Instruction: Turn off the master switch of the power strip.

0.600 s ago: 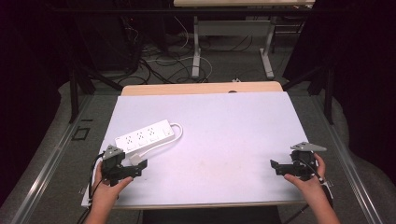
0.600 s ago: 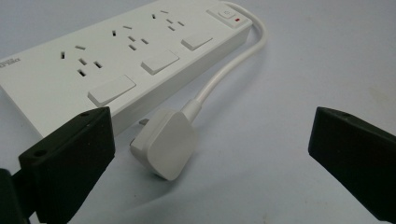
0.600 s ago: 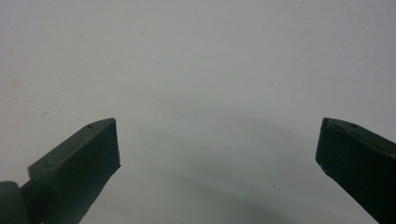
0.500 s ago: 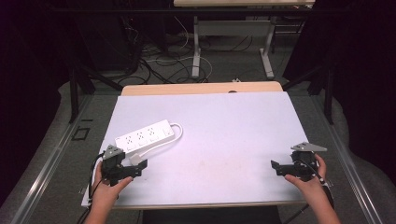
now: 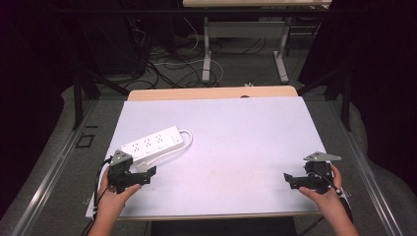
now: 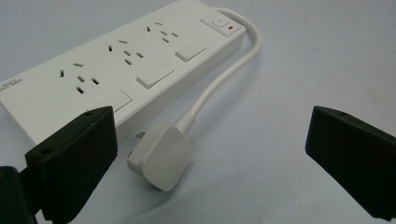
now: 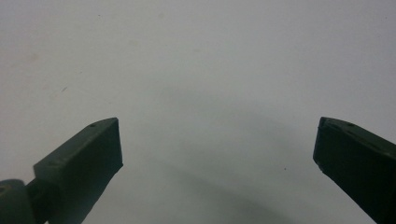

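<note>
Your left gripper [image 6: 212, 154] has its jaws spread wide, holding nothing; the white plug [image 6: 161, 156] lies between them, nearer the left jaw, its cable [image 6: 219, 84] curving back to the power strip [image 6: 116, 65] just beyond. Your right gripper [image 7: 217, 163] is equally wide apart over bare white tabletop [image 5: 236, 132], well apart from the strip.

High view looks forward and down over my table [image 5: 236, 128]. My left gripper view sits close to the power strip [image 6: 116, 70] — shared with the high view. My right gripper view faces bare tabletop — very near.
</note>
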Demonstrator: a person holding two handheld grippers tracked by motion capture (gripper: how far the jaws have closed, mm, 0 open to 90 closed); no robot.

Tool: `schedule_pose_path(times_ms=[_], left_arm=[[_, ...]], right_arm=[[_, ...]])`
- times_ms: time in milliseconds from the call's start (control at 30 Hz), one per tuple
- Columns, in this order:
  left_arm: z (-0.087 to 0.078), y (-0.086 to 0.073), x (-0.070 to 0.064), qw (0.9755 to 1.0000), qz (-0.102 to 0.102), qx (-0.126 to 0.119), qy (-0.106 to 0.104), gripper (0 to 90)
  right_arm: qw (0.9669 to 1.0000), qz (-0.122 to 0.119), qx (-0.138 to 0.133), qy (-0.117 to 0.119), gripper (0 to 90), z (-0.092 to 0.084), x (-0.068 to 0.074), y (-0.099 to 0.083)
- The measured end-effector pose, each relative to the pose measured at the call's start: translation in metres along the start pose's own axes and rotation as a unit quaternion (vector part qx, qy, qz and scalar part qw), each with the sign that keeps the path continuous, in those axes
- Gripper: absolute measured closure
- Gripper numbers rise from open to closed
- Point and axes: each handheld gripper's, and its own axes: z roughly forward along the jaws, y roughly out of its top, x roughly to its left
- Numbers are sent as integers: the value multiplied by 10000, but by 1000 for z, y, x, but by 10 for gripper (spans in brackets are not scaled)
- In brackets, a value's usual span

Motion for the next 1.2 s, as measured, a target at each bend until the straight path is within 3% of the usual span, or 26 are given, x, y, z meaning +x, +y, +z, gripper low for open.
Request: schedule_pose_path(times_ms=[67, 200, 267, 433, 633, 800, 867, 1133, 1200], left_arm=[[0, 1, -1, 10000, -20, -22, 10, 23], [0, 7, -4, 9999, 115, 87, 56, 24], [-1, 10, -5, 9997, 199, -54, 90, 24], [-3, 17, -6, 9994, 304, 9, 137, 32], [-7, 30, -6, 9998, 193, 66, -41, 102], [-10, 37, -8, 9998, 188, 9, -25, 109], [-12, 41, -7, 9996, 268, 44, -55, 113], [-11, 53, -9, 9996, 249, 67, -62, 162], [-12, 57, -8, 9992, 369, 136, -30, 162]], right_arm=[[10000, -61, 75, -24, 10, -2, 1, 1], [9999, -113, -55, 2, 10, -1, 2, 2], [9999, -112, -66, -17, 10, -3, 1, 2], [9998, -179, -114, -14, 14, -4, 1, 3], [9997, -239, -109, -17, 25, -2, 2, 2], [9996, -233, -155, -1, 37, -2, 3, 2], [9996, -217, -154, -23, 41, -3, 3, 2], [9996, -204, -186, -12, 51, -2, 3, 2], [9996, -194, -184, -5, 53, -2, 3, 2]])
